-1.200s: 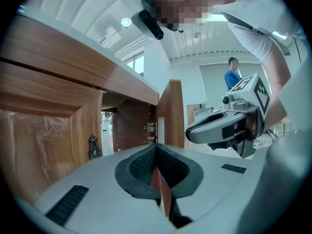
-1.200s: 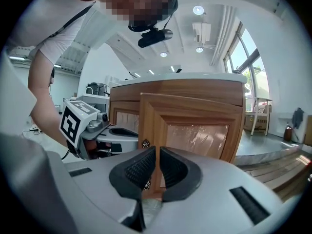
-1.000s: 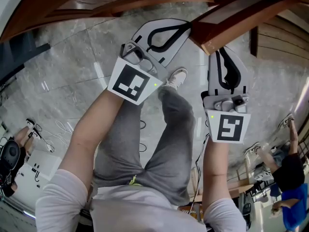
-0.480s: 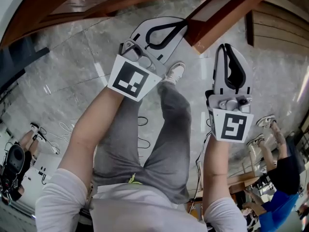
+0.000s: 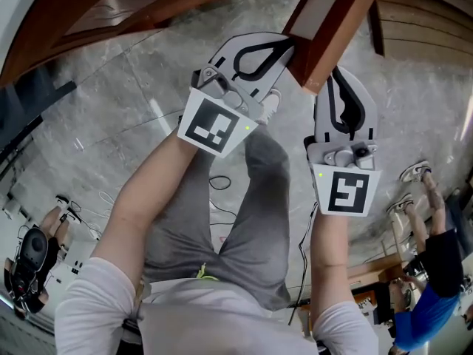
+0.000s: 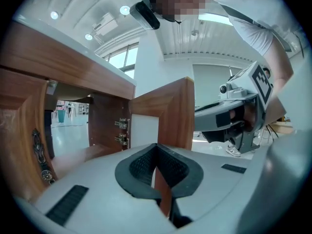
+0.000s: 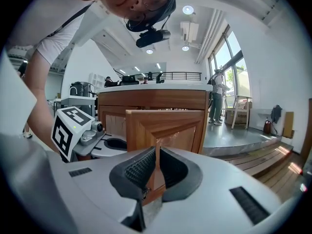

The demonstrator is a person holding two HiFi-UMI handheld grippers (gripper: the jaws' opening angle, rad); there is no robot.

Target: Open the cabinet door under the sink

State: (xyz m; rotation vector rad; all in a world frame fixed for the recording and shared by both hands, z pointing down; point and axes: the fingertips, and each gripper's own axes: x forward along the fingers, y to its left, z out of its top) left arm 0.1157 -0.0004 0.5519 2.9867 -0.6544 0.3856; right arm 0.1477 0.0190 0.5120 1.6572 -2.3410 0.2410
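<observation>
The wooden cabinet door [image 5: 334, 22] under the counter stands swung open; its white inner face [image 6: 144, 130] and brown edge show in the left gripper view, and its panelled outer face [image 7: 168, 126] fills the right gripper view. My left gripper [image 5: 287, 45] is shut, its tip against the inner side of the door near the free edge. My right gripper [image 5: 336, 72] is shut too and sits just beyond the door's lower corner, on its outer side. Nothing is held in either. Hinges [image 6: 121, 131] show inside the cabinet opening.
The neighbouring door with an ornate handle [image 6: 39, 150] stays closed at the left. My legs and shoe [image 5: 270, 108] are below the grippers on the grey marble floor, with cables [image 5: 220, 182] by them. Wooden steps [image 5: 429, 28] lie at the right, and another person [image 5: 443, 254] stands there.
The door has swung further out and now points more towards me. The left gripper has followed it to the right, and the right gripper has edged closer to the door's corner.
</observation>
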